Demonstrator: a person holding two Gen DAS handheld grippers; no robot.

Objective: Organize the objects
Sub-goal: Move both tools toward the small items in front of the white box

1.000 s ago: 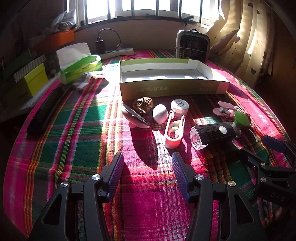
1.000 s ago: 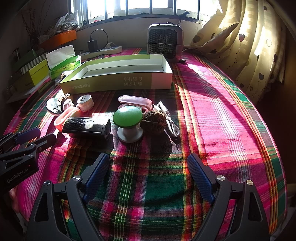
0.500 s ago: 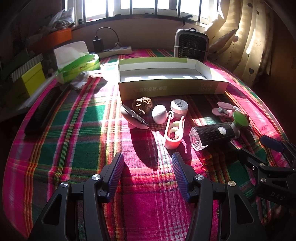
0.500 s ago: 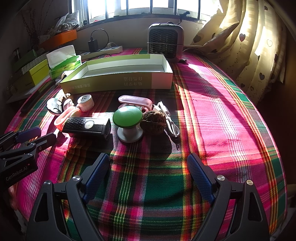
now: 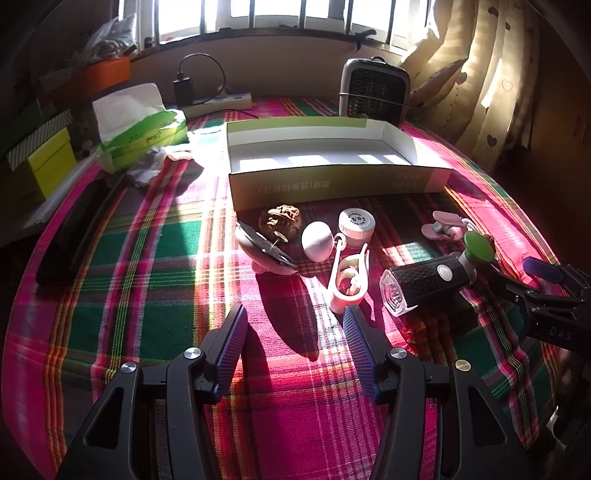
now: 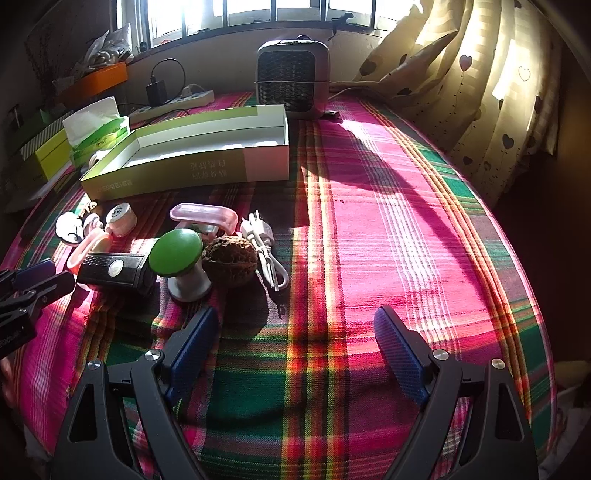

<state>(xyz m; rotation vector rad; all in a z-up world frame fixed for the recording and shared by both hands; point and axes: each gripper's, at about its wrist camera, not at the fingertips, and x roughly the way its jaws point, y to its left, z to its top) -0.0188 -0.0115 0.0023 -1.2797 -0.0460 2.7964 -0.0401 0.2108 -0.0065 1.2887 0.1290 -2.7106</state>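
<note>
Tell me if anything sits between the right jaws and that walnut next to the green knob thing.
Nothing visible does. The right gripper hangs open over bare plaid cloth, and the walnut lies just ahead, toward its left jaw. The green-topped knob touches the walnut's left side and a white cable crowds its right.

Hard sunlight thru barred window (image 5: 280, 14) at back, glare blown out there, bright patches on plaid tablecloth (image 5: 159, 266), long dark shadows toward cam, corners near black, strong fisheye bend at edges, centre sharp, curtain (image 6: 480, 92) backlit.
</note>
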